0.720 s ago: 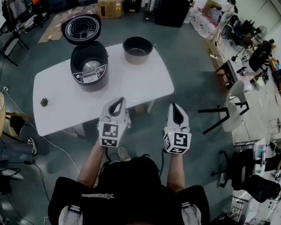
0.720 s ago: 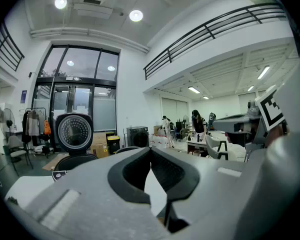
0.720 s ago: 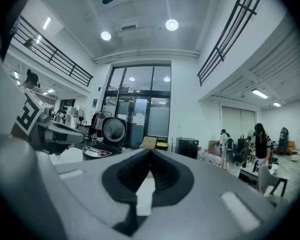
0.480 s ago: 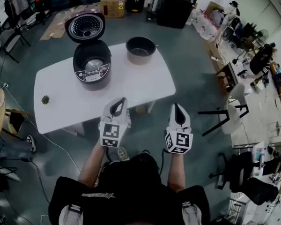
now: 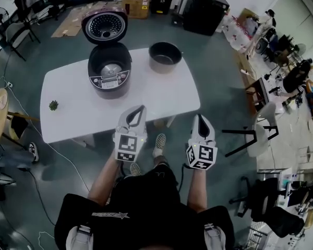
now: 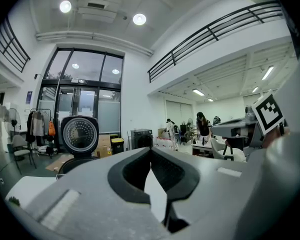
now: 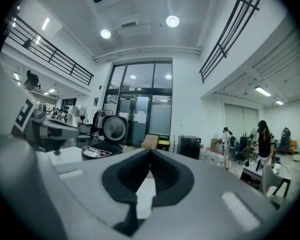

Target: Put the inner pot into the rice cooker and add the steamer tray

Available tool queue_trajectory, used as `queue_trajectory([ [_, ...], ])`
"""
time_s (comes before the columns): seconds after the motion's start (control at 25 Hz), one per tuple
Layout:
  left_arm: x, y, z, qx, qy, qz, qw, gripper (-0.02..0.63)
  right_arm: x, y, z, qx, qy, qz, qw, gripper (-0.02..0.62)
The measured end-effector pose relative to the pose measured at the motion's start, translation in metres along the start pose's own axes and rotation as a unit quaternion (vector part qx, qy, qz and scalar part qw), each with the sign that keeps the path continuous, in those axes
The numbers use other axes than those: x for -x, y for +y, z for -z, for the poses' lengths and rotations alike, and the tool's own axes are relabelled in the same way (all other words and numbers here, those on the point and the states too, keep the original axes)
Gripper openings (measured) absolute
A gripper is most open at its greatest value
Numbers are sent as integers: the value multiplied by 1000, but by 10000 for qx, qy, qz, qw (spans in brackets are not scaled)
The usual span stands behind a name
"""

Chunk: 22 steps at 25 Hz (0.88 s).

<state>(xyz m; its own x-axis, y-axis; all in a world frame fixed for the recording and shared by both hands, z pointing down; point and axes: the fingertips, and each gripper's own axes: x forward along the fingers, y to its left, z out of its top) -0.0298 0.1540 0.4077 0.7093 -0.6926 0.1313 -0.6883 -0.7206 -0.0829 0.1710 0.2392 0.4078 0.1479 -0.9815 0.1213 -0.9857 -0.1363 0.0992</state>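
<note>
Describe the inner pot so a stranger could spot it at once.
Find the white table. Near its far edge, right of the open black rice cooker, stands a round dark metal inner pot. Unlike the cooker, it has no lid or panel.

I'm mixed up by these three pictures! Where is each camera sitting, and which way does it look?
Head view: on the person's head, looking steeply down at the white table, open rice cooker and inner pot; shows arms, shoulders, the left hand-held gripper and right hand-held gripper.
Left gripper view: rides the left hand-held gripper, looking along its shut jaws across the room.
Right gripper view: rides the right hand-held gripper, looking likewise along its shut jaws.
Shared: both gripper views see the rice cooker, lid up.
</note>
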Motion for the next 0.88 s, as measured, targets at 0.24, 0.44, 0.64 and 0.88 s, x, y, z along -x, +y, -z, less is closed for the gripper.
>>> queue_trajectory([
  [0.24,-39,11,3,-61,103,-114,9999,11,-42,-17,7,-111,41,-112,9999,3],
  [0.44,-88,32,3,-99,271,-244,9993,11,-99,-33,8,-211,40,-218,9995,3],
  [0.64,-147,54,2,-99,416,-325,9986,11,-164,-48,9,-283,111,-388,9988,3],
  [0.88,-210,68,6,-22,633,-467,9969,11,-231,-76,15,-357,258,-575,9974,3],
])
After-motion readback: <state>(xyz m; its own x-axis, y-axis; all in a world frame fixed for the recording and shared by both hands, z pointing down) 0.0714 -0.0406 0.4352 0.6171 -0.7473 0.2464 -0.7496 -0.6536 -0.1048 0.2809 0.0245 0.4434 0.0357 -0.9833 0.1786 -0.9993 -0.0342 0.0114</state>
